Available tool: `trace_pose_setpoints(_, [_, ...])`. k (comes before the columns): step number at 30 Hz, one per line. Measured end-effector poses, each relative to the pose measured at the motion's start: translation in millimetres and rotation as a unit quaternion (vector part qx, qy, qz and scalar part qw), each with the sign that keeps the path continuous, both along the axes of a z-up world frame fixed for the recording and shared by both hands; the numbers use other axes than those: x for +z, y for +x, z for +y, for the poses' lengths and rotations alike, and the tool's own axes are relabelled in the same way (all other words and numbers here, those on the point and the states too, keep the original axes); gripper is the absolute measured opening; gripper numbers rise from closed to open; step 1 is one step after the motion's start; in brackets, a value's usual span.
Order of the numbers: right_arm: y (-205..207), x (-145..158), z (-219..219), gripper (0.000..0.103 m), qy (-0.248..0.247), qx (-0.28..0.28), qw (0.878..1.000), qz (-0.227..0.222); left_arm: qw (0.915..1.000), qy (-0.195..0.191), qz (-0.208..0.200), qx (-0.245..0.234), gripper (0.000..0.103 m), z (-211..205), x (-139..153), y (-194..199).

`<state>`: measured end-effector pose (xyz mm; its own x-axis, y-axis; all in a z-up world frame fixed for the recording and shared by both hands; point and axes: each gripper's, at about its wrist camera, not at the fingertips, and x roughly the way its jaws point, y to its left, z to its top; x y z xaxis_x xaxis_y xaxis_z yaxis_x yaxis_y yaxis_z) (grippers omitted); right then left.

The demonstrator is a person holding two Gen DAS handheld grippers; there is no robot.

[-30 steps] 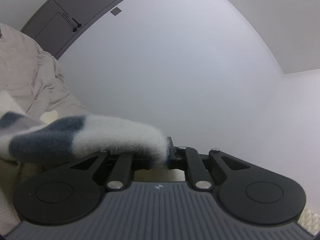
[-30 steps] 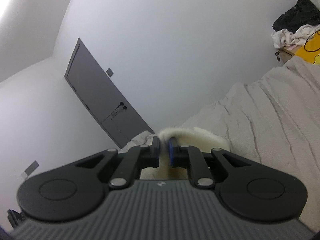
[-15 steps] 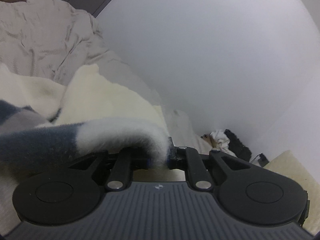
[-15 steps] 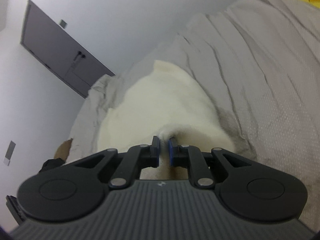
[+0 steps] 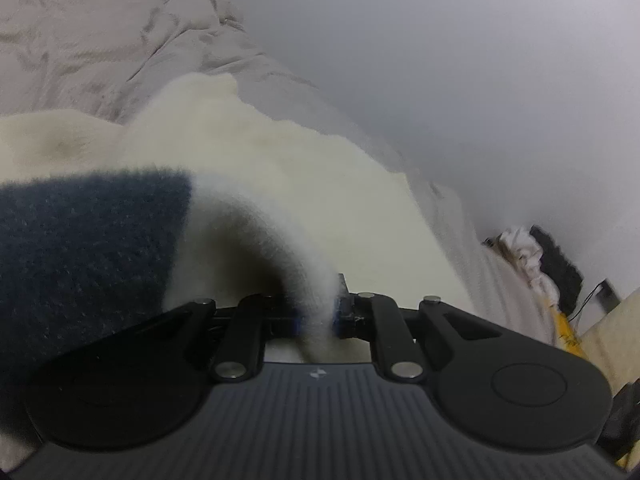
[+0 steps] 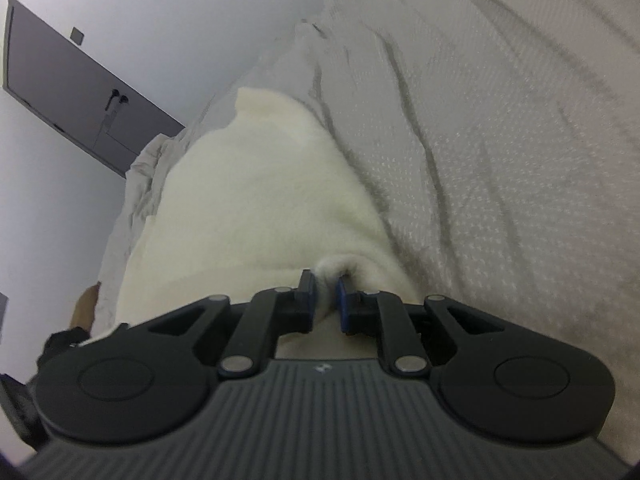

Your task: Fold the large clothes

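The bed [image 6: 500,128] is carrying the fleece garment [image 6: 256,200], spread cream-side up along its middle. The left gripper [image 5: 318,316] is pinching a navy-banded edge above the bed; the right gripper [image 6: 325,300] is clamping a cream edge. Both edges want lowering level, taut, before letting go.

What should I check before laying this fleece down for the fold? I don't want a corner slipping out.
1. Left hand-held gripper pinching the fleece garment: ok, white edge sits between its jaws.
2. Right hand-held gripper pinching the garment: ok, a tuft is caught between its jaws.
3. Garment body resting on the bedspread: ok, the cream part lies spread ahead.
4. Navy patch lying flat: cannot tell, it drapes over the left gripper.
5. Edges aligned between both grips: cannot tell.
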<state>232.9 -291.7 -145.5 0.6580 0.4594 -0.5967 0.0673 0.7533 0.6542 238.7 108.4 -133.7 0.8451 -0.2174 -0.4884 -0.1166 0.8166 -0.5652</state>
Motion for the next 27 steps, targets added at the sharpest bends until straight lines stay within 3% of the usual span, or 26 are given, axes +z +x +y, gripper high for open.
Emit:
trace_pose_setpoints(6, [-3,2,-2,0.015,0.014,0.001,1.000,-0.002,0.9999,0.013,-0.007,-0.003,0.016,2,-2,9])
trace_pose_setpoints(8, [-5,4,-4,0.015,0.016,0.000,1.000,-0.002,1.0000,0.002,-0.008,-0.004,0.023,1,2,3])
trace_pose_setpoints(10, [-8,9,-4,0.016,0.011,0.002,1.000,-0.004,0.9995,-0.025,-0.015,-0.012,0.048,4,7,-3])
trace_pose_setpoints(13, [-17,19,-6,0.021,0.007,0.006,1.000,-0.010,0.9992,-0.020,-0.031,-0.016,0.062,-1,20,-16])
trace_pose_setpoints(16, [-28,30,-7,0.040,0.008,0.009,1.000,-0.018,0.9988,0.011,-0.042,-0.023,0.067,-13,34,-33])
trace_pose_setpoints(18, [-36,37,-6,0.063,0.007,0.013,1.000,-0.027,0.9977,0.038,-0.046,-0.032,0.069,-23,45,-48])
trace_pose_setpoints(19, [-42,41,-5,0.067,0.002,0.015,0.999,-0.034,0.9970,0.049,-0.046,-0.036,0.069,-28,49,-54])
trace_pose_setpoints(22, [-60,55,-1,0.068,-0.022,0.025,0.998,-0.053,0.9943,0.078,-0.049,-0.054,0.069,-39,58,-74])
trace_pose_setpoints(27, [-93,72,19,0.069,-0.094,0.065,0.990,-0.085,0.9941,0.061,-0.043,-0.078,0.069,-47,56,-94])
